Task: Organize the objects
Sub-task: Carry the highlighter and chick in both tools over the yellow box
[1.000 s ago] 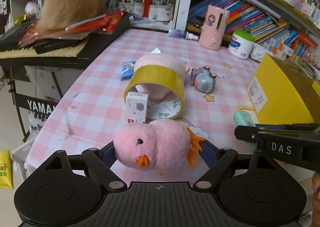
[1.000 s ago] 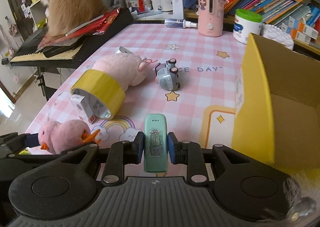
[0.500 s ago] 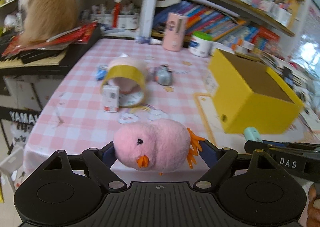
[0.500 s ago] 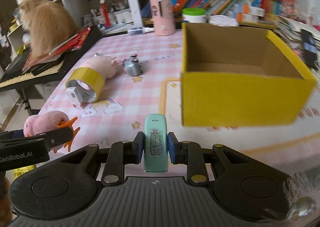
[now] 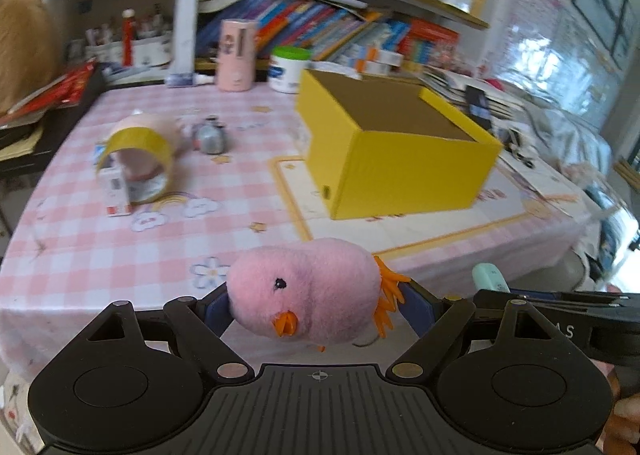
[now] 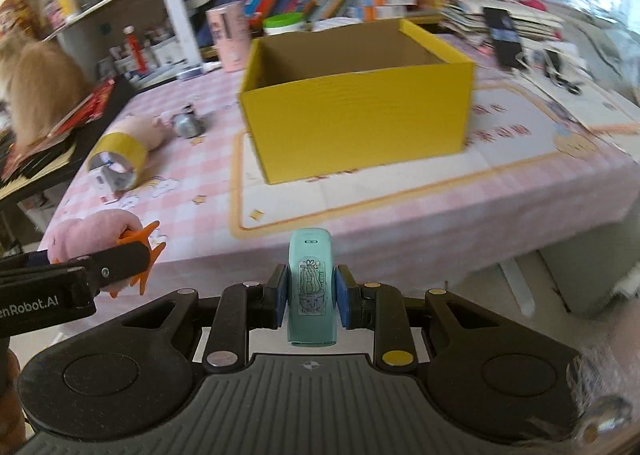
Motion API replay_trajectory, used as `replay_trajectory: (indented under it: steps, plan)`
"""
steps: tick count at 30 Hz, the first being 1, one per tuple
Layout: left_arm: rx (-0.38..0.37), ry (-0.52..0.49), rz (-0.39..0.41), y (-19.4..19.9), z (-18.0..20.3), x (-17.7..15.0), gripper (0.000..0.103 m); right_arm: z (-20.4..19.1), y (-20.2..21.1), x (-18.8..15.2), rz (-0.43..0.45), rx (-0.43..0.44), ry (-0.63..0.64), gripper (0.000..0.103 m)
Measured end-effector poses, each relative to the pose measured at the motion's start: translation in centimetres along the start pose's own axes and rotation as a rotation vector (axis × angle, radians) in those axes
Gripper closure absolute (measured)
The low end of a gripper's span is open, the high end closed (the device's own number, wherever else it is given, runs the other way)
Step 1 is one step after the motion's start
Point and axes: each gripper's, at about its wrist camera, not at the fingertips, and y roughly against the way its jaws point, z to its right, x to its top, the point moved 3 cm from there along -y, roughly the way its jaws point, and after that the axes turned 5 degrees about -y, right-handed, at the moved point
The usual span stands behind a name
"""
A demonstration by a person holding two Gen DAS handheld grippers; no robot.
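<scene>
Both views have swung from the clutter to the yellow box point(image 6: 356, 95), now mid-frame. Left claw point(image 5: 308, 305) stays clamped on the pink chick point(image 5: 304, 295), right claw point(image 6: 308, 291) on the mint case point(image 6: 310, 287); both hover short of the tabletop point(image 6: 400, 207) edge, drop-off likely next.

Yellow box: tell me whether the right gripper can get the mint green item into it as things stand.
Probably yes. The yellow box stands open-topped, looks empty, and nothing lies between it and the right gripper, which is shut on the mint green item. The left gripper, holding the pink plush chick, stays off to the side.
</scene>
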Motion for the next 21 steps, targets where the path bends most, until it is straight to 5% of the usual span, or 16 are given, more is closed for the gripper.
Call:
replay_trajectory:
  steps: [21]
  plan:
    - [-0.07,-0.082,0.015,-1.9,4.0,1.8,0.017,4.3,1.7,-0.2,0.022,-0.089,-0.074,0.08]
